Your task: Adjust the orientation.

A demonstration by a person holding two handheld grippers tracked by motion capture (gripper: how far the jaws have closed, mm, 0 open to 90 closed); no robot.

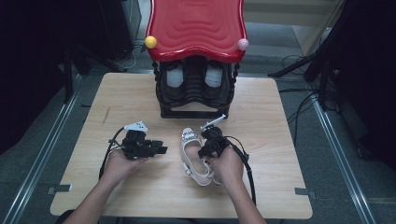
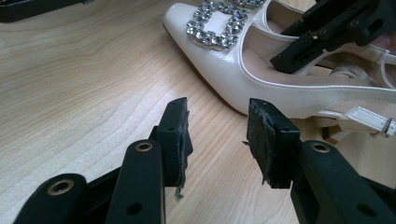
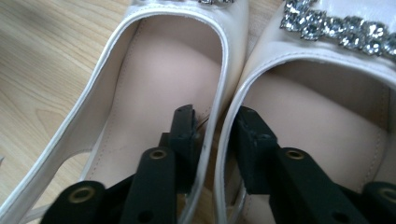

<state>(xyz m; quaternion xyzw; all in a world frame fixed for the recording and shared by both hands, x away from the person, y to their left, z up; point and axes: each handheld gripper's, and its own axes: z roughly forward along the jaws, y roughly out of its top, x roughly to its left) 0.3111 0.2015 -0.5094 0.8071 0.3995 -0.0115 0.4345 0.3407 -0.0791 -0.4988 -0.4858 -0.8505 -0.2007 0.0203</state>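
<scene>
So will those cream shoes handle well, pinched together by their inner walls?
The shoes look glossy, so the right gripper may slip. Thin walls could flex; the heels and loose straps probably make the pair tilt when lifted.

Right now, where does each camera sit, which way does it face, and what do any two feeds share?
High view: above the table, facing forward and down; both forearms and the shoe rack show.
Left gripper view: on the left gripper, facing the cream shoes.
Right gripper view: on the right gripper, jaws astride the shoes' adjoining walls.
Shared: shoes, tabletop.
</scene>
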